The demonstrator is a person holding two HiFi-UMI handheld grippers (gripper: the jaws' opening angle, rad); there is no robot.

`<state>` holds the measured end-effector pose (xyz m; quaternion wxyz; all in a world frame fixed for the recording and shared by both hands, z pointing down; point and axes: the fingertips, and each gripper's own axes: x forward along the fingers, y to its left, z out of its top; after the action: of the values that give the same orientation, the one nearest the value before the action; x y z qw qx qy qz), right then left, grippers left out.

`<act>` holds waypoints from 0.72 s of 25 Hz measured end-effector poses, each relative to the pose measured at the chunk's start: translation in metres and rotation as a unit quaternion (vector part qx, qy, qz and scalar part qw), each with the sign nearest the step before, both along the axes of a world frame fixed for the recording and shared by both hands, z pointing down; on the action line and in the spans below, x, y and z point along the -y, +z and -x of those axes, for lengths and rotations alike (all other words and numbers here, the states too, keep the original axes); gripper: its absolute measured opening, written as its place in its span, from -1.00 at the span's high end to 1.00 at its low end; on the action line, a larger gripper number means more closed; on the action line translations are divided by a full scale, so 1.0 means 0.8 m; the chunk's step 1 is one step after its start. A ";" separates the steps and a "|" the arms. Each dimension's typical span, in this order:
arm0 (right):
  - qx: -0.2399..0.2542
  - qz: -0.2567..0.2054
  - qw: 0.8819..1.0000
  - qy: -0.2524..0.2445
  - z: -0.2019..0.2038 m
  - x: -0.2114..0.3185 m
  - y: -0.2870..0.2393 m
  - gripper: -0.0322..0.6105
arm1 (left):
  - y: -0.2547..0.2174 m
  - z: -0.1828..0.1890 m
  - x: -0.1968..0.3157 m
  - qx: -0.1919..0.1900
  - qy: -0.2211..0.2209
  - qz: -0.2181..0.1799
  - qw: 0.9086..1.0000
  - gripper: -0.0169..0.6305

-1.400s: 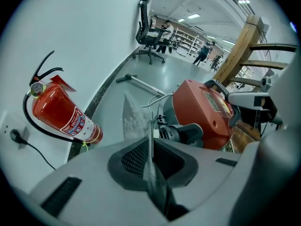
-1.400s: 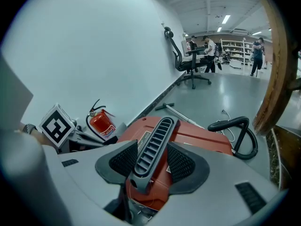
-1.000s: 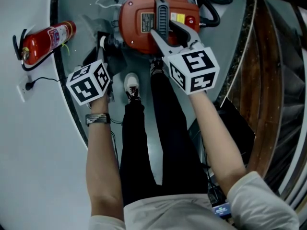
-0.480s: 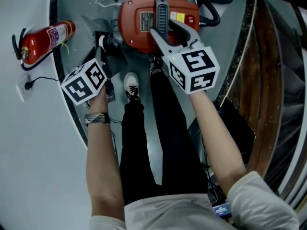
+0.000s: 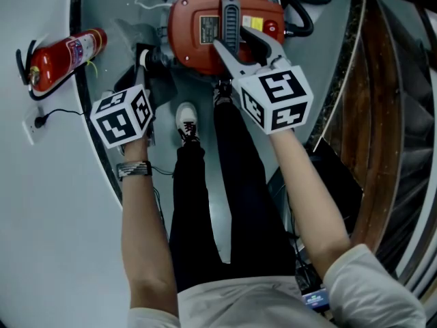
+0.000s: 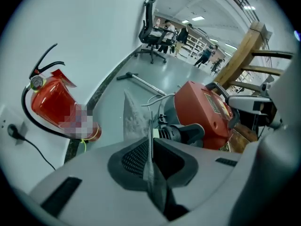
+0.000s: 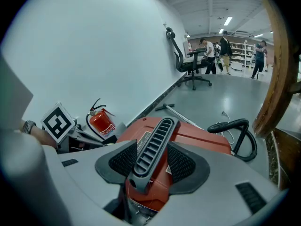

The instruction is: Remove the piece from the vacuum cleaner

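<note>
Left claw (image 6: 151, 142): closed on a thin grey sheet (image 6: 153, 178), possibly film; right claw (image 7: 151, 166): clamped on black ribbed handle (image 7: 157, 140) of round red vacuum cleaner (image 7: 207, 138) on grey floor (image 7: 221, 98); black hose coupling (image 6: 184, 134) on its side, just beyond left claw; red fire extinguisher (image 6: 51, 102) by wall (image 6: 94, 32).

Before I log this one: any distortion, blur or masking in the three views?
Head view: sharp, evenly but dimly lit, vacuum cleaner clear. Left gripper view: heavy fisheye, dark corners, mosaic patch over the fire extinguisher. Right gripper view: same fisheye, handle crisp, ceiling lights bright.
</note>
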<state>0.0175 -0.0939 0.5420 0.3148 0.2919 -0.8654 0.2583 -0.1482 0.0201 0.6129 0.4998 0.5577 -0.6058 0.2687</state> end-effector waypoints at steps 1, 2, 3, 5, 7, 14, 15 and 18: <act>0.000 0.001 1.000 0.000 0.000 0.000 0.000 0.28 | 0.000 0.000 0.000 0.005 0.008 0.000 1.000 0.85; 0.001 0.001 1.000 -0.001 0.000 0.000 0.000 0.28 | 0.000 0.000 0.000 0.007 0.013 -0.001 1.000 0.85; 0.001 0.001 1.000 -0.001 0.000 0.000 0.000 0.28 | 0.000 0.000 0.000 0.009 0.018 -0.002 1.000 0.85; 0.001 0.000 1.000 -0.002 0.000 0.000 0.000 0.28 | -0.001 0.000 0.001 0.013 0.029 -0.003 0.999 0.84; 0.001 -0.001 1.000 -0.002 0.000 0.000 0.000 0.28 | -0.002 0.000 0.001 0.020 0.042 -0.005 0.999 0.84; 0.003 -0.003 1.000 -0.003 0.000 0.001 -0.001 0.27 | -0.003 -0.002 0.002 0.046 0.102 -0.016 0.994 0.84; 0.003 -0.003 1.000 -0.002 0.000 0.001 -0.001 0.27 | -0.003 -0.002 0.003 0.049 0.113 -0.018 0.992 0.84; 0.004 -0.004 1.000 0.000 0.000 0.000 -0.001 0.27 | -0.002 -0.002 0.002 0.059 0.139 -0.028 0.988 0.83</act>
<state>0.0179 -0.0942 0.5416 0.3107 0.2921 -0.8676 0.2558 -0.1467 0.0183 0.6113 0.4055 0.6329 -0.5584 0.3509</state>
